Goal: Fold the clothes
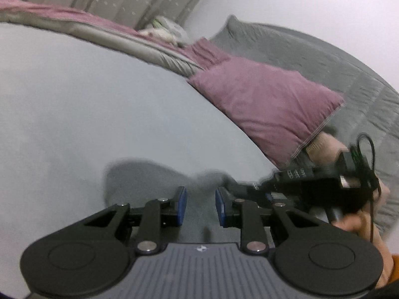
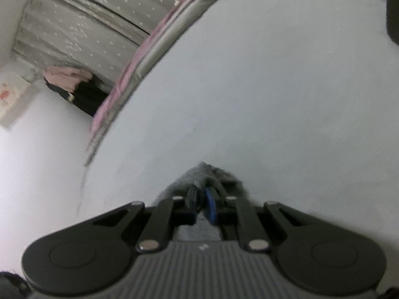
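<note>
Right gripper (image 2: 203, 200) clamps a bunched edge of the grey garment (image 2: 199, 174) on the pale sheet (image 2: 249, 87). Left gripper (image 1: 200, 208) stands open over the same cloth, holding nothing. Best to grip its own edge before lifting, keeping tension even.

No legible txt; blurred white chars on right hand-held gripper (image 1: 251, 186).
</note>
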The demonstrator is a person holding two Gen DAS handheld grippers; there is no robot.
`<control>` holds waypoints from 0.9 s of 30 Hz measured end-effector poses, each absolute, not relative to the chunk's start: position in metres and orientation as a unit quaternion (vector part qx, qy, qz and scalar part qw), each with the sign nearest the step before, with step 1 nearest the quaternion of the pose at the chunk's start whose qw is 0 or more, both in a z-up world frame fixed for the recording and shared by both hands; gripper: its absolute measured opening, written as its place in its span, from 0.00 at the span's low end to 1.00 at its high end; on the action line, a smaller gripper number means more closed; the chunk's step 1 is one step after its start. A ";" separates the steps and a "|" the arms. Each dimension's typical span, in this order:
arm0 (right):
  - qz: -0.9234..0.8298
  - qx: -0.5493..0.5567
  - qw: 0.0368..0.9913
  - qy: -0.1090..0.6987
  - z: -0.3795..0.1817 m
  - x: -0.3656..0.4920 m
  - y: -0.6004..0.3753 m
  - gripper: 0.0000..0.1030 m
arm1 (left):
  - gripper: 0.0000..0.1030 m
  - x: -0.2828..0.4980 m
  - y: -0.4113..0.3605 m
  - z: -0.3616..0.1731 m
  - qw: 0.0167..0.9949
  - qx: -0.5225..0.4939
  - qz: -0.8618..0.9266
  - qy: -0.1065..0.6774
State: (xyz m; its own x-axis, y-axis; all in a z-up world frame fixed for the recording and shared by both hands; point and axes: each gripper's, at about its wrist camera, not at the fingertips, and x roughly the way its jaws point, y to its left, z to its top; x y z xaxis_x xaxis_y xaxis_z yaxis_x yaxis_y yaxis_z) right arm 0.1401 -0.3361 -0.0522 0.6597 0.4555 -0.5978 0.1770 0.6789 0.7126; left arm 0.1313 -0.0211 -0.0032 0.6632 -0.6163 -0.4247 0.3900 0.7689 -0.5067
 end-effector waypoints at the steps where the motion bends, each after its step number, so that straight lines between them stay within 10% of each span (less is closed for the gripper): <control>1: 0.084 0.390 0.822 0.406 -0.052 0.138 -0.335 0.09 | 0.33 0.134 -0.018 0.000 0.899 -0.184 -0.265 0.295; 5: 0.098 0.393 0.821 0.402 -0.045 0.136 -0.335 0.18 | 0.40 0.148 -0.007 0.003 0.917 -0.167 -0.210 0.296; 9: 0.099 0.393 0.833 0.377 -0.034 0.130 -0.341 0.58 | 0.40 0.166 -0.005 -0.004 0.914 -0.153 -0.212 0.309; 17: 0.104 0.389 0.847 0.348 -0.039 0.134 -0.334 0.53 | 0.40 0.181 -0.011 -0.006 0.903 -0.123 -0.249 0.328; 27: 0.101 0.352 0.863 0.347 -0.046 0.135 -0.320 0.13 | 0.44 0.188 -0.014 0.004 0.892 -0.086 -0.284 0.342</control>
State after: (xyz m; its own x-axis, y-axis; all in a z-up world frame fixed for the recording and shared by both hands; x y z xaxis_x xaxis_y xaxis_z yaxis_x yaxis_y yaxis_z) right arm 0.1355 -0.3198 -0.0463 0.7381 0.4192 -0.5286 0.0700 0.7317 0.6780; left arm 0.1875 -0.0143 0.0039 0.6048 -0.5659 -0.5604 0.4477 0.8235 -0.3484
